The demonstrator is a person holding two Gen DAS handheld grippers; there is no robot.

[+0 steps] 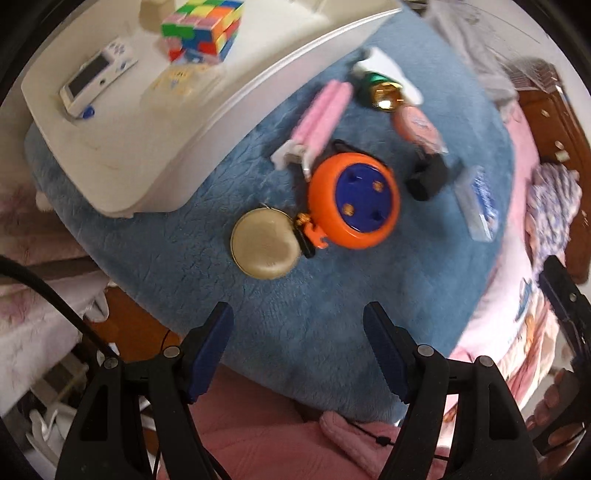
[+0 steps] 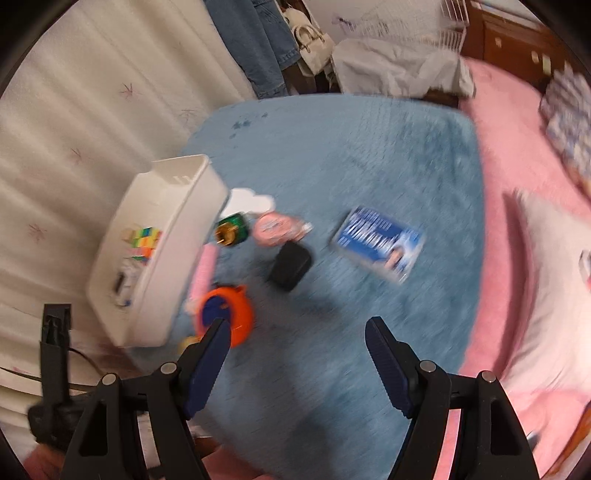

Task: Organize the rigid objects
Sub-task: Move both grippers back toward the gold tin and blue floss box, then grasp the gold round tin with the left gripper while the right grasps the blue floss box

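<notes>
Both views are blurred, and no brand or label can be read on anything. The blue box carries white lettering and a picture, but the print is smeared; in the left view it lies at the mat's right side. The white device in the bin has a dark screen and blue buttons, with no legible text.

The left claw hangs over the blue mat with its jaws well apart and nothing between them. The right claw is likewise spread and empty above the same mat.

The white bin sits on the mat's edge and holds a colour cube and the device. Loose on the mat just beside the bin lie a pink roll, an orange disc with a blue centre, and a round beige tin touching the disc's clip. Farther off are a green-and-gold bottle, a pink oval, a black case and a white cloud shape.
</notes>
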